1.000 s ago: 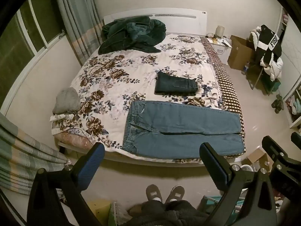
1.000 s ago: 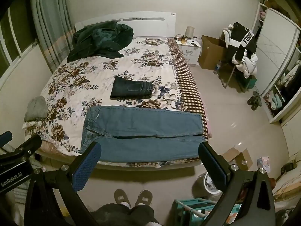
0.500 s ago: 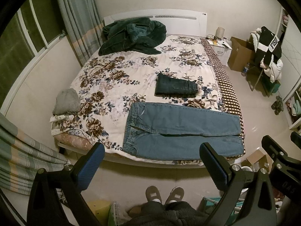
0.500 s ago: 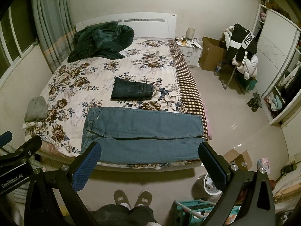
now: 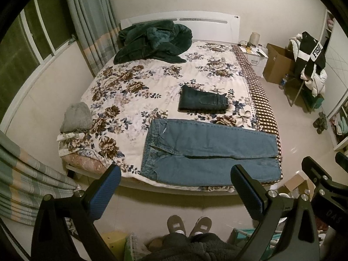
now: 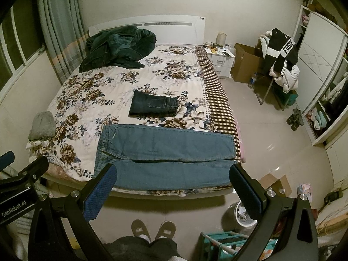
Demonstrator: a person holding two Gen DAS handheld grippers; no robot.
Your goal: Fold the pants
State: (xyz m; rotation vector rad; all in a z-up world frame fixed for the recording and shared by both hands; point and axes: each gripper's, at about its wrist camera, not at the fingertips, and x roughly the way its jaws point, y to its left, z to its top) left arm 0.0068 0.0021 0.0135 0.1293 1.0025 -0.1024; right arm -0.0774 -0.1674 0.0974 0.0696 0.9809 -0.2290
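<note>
**Light jeans spread at the foot of the bed, both grippers held back empty**

Left wrist view: the left gripper (image 5: 175,180) hangs above the floor short of the bed, fingers (image 5: 104,192) wide apart, holding nothing. The light blue pants (image 5: 208,154) lie flat across the near edge of the floral bedspread (image 5: 130,91), waistband to the left, legs running right. Only here does a striped curtain (image 5: 26,187) crowd the lower left.

Right wrist view: the right gripper (image 6: 171,187) is likewise spread and empty, short of the pants (image 6: 165,154). This view alone takes in the wardrobe (image 6: 322,69) and a teal rack (image 6: 219,242) on the floor.

Both views show folded dark jeans (image 6: 153,104) beyond the pants, a green blanket (image 6: 117,47) by the headboard, and slippered feet (image 6: 152,229) on the pale tile.
</note>
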